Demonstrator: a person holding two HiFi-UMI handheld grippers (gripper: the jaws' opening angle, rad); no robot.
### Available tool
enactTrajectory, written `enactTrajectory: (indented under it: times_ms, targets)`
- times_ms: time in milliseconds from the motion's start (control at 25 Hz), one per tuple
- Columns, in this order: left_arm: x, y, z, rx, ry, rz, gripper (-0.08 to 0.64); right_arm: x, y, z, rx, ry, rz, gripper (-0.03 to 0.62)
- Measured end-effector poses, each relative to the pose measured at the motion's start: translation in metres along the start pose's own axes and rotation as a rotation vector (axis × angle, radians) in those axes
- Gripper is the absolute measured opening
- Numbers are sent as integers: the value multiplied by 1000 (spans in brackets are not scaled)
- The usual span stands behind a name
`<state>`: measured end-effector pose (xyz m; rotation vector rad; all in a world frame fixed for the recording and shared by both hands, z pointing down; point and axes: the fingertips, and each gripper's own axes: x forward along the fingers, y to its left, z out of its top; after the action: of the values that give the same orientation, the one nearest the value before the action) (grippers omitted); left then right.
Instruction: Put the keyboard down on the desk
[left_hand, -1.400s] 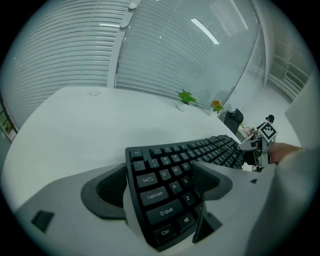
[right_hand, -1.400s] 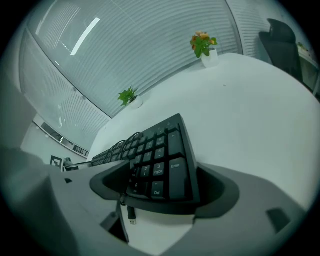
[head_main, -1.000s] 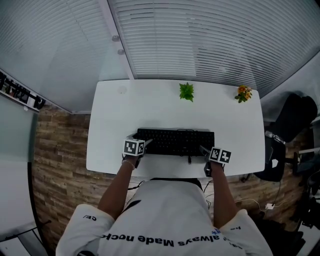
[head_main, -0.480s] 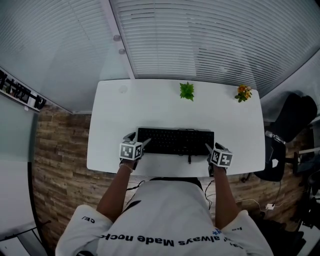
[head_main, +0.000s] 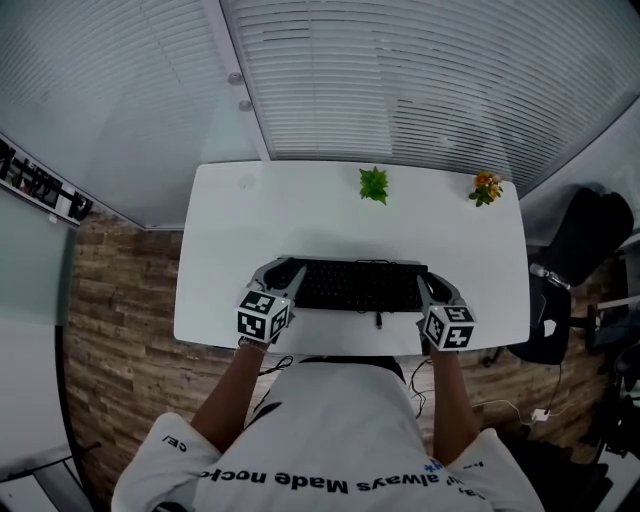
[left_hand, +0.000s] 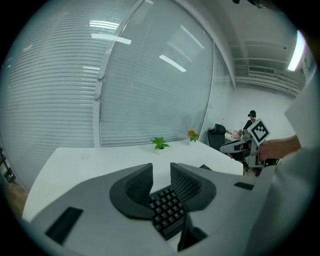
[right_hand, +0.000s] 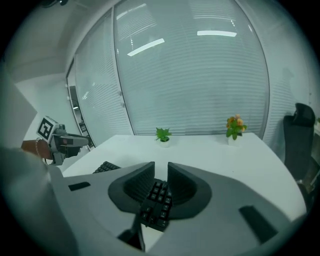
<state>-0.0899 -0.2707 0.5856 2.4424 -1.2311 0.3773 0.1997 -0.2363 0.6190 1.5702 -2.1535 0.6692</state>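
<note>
A black keyboard (head_main: 355, 285) lies crosswise near the front edge of the white desk (head_main: 300, 210). My left gripper (head_main: 283, 272) is at its left end and my right gripper (head_main: 437, 287) at its right end. In the left gripper view the jaws (left_hand: 161, 172) are closing, and the ribbed pads press on the keyboard's end (left_hand: 167, 210). The right gripper's jaws (right_hand: 161, 172) are closing too, with the keyboard's other end (right_hand: 156, 202) pinched between the pads. Whether the keyboard rests on the desk or is just off it, I cannot tell.
A small green plant (head_main: 373, 183) and a pot of orange flowers (head_main: 486, 186) stand at the desk's far edge, in front of window blinds. A black office chair (head_main: 590, 240) is at the right. A cable (head_main: 378, 320) hangs off the keyboard's front.
Both grippers have tipped up over the keyboard's ends, and their jaws have gone from wide open to closed on it. The keyboard has hardly shifted.
</note>
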Motion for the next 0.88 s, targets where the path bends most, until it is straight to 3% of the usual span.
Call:
enactTrajectory:
  times_ms: [360, 880]
  targets:
    - [-32, -58, 70, 119, -196, -51, 70, -49, 55, 74, -135, -168, 68, 72]
    - [-95, -104, 148, 175, -400, -56, 48, -118, 109, 135, -259, -319, 116, 54]
